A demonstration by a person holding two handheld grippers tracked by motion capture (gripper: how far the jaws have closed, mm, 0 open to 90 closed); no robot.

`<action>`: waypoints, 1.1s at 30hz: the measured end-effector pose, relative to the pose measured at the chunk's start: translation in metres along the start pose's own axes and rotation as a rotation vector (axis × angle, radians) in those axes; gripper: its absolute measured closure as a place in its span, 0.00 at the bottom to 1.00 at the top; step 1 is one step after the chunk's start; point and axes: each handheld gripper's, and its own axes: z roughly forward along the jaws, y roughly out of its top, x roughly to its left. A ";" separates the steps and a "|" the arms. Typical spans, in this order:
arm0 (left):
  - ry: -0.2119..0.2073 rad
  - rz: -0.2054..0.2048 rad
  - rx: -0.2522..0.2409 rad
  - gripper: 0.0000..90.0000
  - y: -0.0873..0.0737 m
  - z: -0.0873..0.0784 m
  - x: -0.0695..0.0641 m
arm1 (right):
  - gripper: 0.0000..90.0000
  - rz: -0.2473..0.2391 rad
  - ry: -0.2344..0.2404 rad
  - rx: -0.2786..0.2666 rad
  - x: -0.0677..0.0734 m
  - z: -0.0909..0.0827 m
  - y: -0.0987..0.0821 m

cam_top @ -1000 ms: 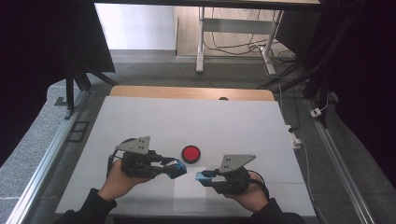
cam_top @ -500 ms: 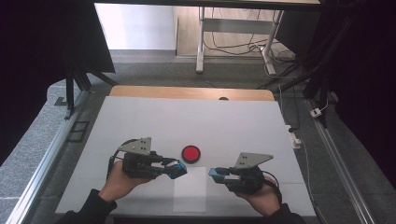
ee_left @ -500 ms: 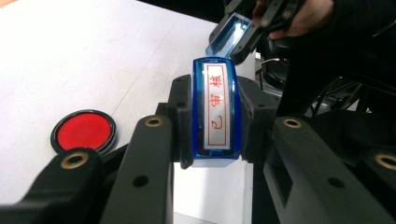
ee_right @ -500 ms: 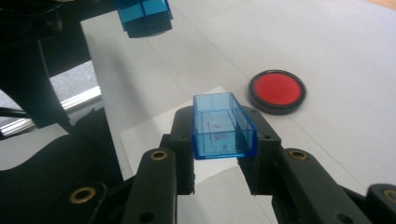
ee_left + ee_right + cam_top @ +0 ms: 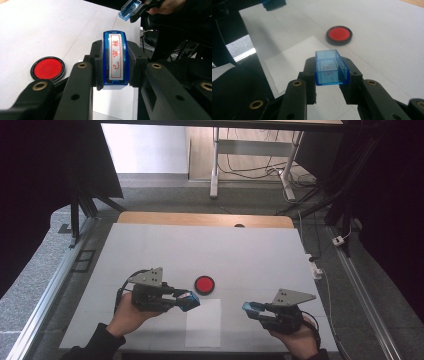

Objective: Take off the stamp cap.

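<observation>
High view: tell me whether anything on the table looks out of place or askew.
Nothing stands out. The red ink pad sits flat on the table, the white paper sheet lies square beside it. The left claw grips the blue stamp; the right claw grips its clear blue cap, held apart.

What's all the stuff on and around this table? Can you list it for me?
stamp: one, blue with red characters on its face, clamped in the left gripper.
stamp cap: one, clear blue, hollow, clamped in the right gripper.
ink pad: one, red in a black rim, on the table between the grippers.
paper sheet: one, white, on the table's near edge.
table: one, white top, wooden far edge.
left gripper: black, jaws shut on the stamp.
right gripper: black, jaws shut on the stamp cap.
</observation>
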 end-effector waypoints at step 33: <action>0.056 -0.009 -0.015 0.78 -0.001 -0.003 0.001 | 0.77 0.171 -0.148 0.013 -0.018 -0.040 -0.044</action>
